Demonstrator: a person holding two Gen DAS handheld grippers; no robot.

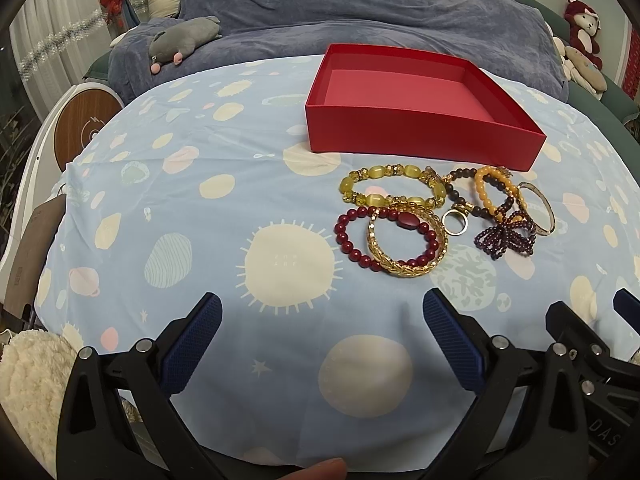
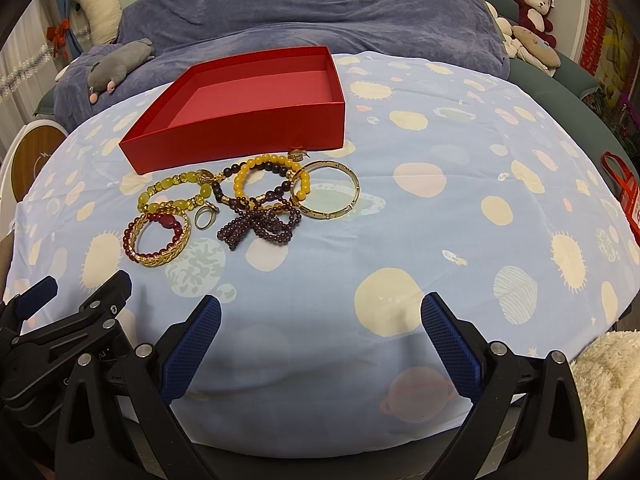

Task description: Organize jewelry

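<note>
Both your left tool (image 1: pixel 322 312) and right tool (image 2: pixel 320 312) were spread wide and empty, at the near edge of the table (image 2: pixel 460 216). The jewelry lay tangled in front of the empty red box (image 2: pixel 248 120), nearer its right corner. Lifting the gold braided bangle (image 1: pixel 404 244) would likely have dragged the glossy dark red bead bracelet (image 1: pixel 360 240) threaded through it. The loose purple bead bow (image 2: pixel 260 226) could have snagged, and the thin cloth bunched.
</note>
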